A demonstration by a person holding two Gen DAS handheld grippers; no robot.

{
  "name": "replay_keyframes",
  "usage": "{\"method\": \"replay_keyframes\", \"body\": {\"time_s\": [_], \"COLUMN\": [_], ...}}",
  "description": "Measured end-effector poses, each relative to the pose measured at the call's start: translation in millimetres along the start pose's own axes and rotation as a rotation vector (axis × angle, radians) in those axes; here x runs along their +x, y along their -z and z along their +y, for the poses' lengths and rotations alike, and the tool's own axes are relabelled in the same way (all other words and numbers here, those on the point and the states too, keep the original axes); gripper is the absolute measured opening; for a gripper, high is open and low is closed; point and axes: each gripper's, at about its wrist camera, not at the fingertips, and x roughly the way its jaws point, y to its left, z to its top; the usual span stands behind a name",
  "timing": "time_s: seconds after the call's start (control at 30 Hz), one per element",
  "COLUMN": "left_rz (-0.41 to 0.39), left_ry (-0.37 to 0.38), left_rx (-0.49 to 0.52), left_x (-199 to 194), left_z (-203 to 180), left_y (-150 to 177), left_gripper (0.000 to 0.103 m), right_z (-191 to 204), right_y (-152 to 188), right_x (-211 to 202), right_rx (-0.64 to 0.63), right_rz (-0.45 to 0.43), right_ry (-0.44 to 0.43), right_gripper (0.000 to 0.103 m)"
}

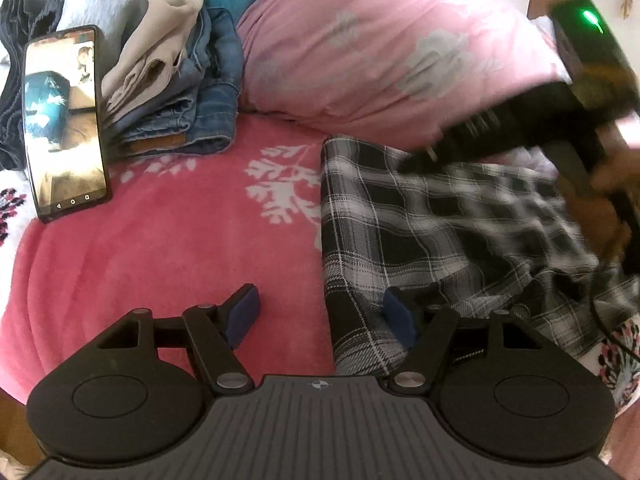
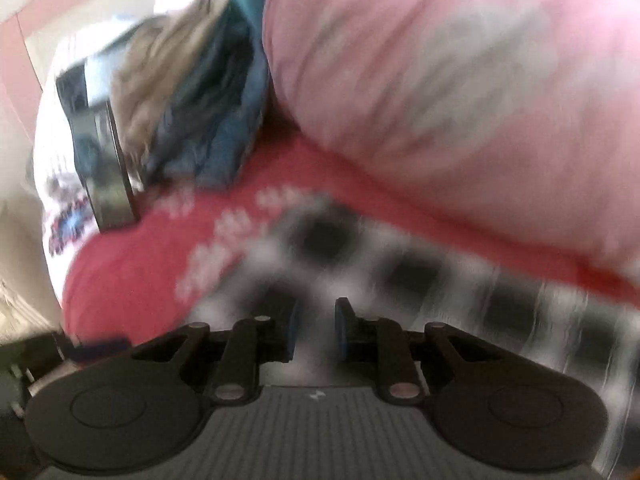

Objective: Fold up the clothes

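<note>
Checked black-and-white flannel garment lies on your pink blanket; left gripper gapes wide, empty, right gripper narrowly parted, grip unclear

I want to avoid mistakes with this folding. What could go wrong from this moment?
1. The left gripper is open over the plaid garment's edge; closing may also pinch the pink blanket.
2. The right wrist view is blurred, so the right gripper may miss the cloth.
3. The phone leaning on the folded pile could get knocked.
</note>
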Motion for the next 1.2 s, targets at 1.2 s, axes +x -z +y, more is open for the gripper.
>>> {"method": "replay_keyframes", "body": {"time_s": [1.2], "left_rz": [0.015], "left_ry": [0.079], "left_rx": [-0.073], "left_x": [-12.5], "left_z": [22.6], "left_y": [-5.7], "left_gripper": [0.07], "right_z": [21.0], "right_y": [-26.3], "right_x": [78.0], "right_rx": [0.051], "right_rz": [0.084], "right_ry": [-0.031], "right_gripper": [0.026]}}
